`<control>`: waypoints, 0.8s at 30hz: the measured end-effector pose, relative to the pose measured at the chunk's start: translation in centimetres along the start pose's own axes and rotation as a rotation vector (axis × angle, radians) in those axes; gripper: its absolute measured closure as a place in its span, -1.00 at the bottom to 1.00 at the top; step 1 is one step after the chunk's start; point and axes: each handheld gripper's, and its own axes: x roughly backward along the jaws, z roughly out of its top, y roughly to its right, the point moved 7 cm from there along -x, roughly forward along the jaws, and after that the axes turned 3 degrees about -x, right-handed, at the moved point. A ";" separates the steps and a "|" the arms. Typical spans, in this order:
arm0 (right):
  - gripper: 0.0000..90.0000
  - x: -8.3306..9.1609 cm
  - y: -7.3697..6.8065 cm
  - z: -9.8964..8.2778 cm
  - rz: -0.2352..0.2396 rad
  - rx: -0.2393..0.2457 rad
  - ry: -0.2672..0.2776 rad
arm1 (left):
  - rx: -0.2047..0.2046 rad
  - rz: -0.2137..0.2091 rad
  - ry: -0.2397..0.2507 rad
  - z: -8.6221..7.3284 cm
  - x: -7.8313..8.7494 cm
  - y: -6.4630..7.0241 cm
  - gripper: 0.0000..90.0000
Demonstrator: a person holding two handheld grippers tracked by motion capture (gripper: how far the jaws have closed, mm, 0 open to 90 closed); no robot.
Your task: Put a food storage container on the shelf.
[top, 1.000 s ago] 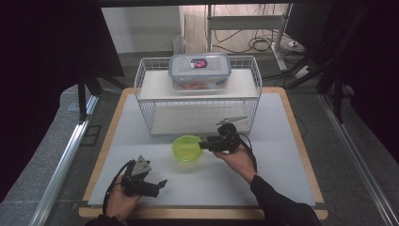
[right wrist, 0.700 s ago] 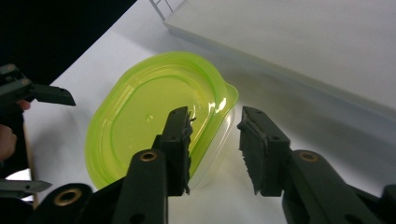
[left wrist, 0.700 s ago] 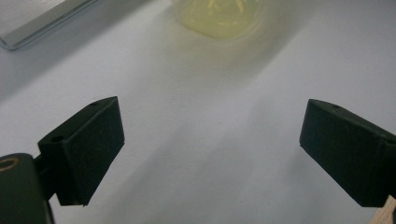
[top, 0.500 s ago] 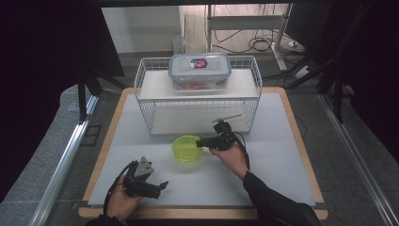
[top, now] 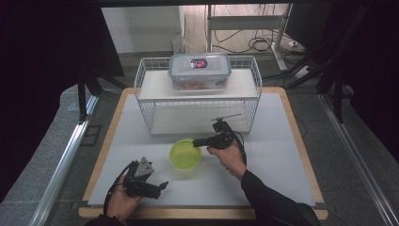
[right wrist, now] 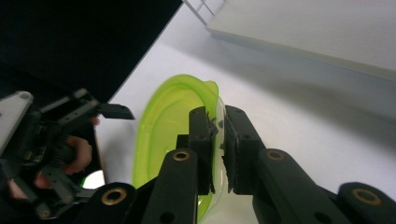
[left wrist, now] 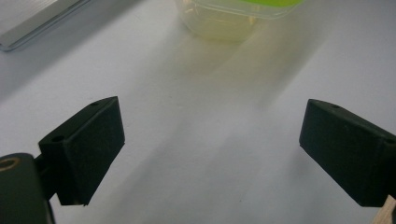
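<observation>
A round clear container with a lime-green lid (top: 185,154) sits on the white mat in front of the wire rack. From its right side my right gripper (top: 197,142) reaches over the edge. In the right gripper view its jaws have just been closing, and the two pads (right wrist: 201,135) now pinch the container's rim (right wrist: 173,116) between them. My left gripper (top: 157,188) rests at the front left of the mat, apart from the container. Its jaws (left wrist: 212,144) stand wide open over bare mat, with the container (left wrist: 233,18) farther ahead.
A white wire rack (top: 197,101) stands at the back of the mat, and a clear clip-lid box (top: 199,69) sits on its top shelf. A wooden border (top: 301,141) frames the mat. A metal rail (top: 61,160) runs along the left side.
The right gripper has shifted slightly left onto the container's right edge. The left gripper has stayed where it was.
</observation>
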 end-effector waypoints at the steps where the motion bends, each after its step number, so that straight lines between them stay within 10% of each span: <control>1: 0.85 0.0 -0.1 0.0 -0.003 0.008 -0.001 | -0.002 0.001 -0.002 0.0 0.0 0.0 -0.86; 24: 0.89 2.8 -2.5 1.4 0.065 0.033 0.071 | 0.006 0.005 0.005 0.0 0.0 -0.2 -0.86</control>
